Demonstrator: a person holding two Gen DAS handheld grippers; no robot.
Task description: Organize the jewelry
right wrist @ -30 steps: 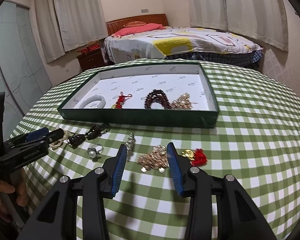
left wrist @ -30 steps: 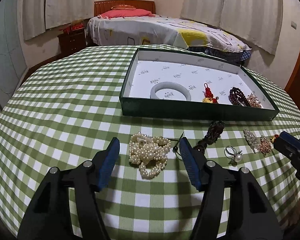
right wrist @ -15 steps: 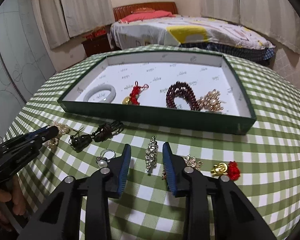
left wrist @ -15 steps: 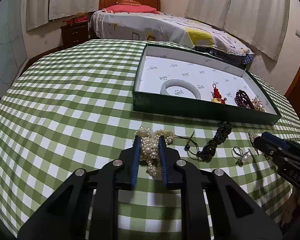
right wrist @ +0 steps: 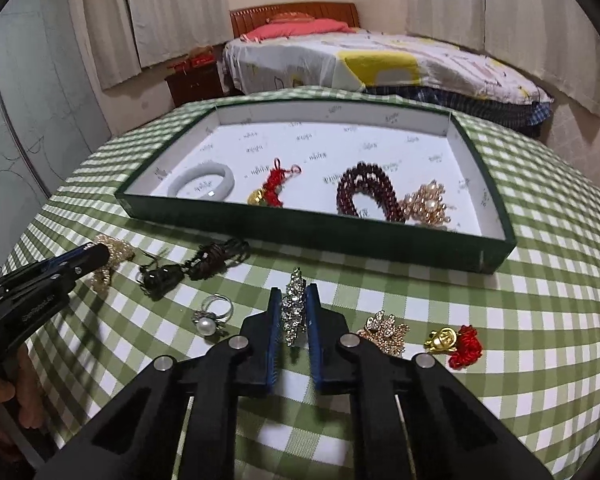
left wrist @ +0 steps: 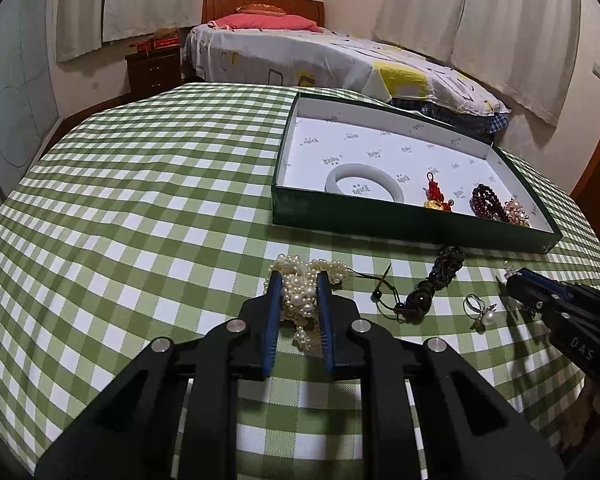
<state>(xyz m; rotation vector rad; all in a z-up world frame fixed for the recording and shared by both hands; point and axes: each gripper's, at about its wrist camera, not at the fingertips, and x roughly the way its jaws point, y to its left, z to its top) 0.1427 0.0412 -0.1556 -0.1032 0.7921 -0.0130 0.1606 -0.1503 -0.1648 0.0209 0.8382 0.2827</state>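
My left gripper (left wrist: 298,280) is clamped on the pearl necklace (left wrist: 300,294), whose heap lies on the green checked tablecloth (left wrist: 140,220) with strands spilling past both blue pads. My right gripper (right wrist: 294,296) is pinched narrow on the rhinestone brooch (right wrist: 293,308), which stands lengthwise between its pads. Just left of my right gripper lies a pearl ring (right wrist: 212,318); further left and ahead sits a dark beaded cord (right wrist: 196,266). Just right of it lie a gold cluster brooch (right wrist: 384,330) and a red-and-gold charm (right wrist: 458,342). Ahead of both grippers stands the green tray (right wrist: 308,232), holding a pale bangle (right wrist: 202,180), a red knot charm (right wrist: 274,188), a garnet bracelet (right wrist: 364,190) and a pearl-gold cluster (right wrist: 426,204).
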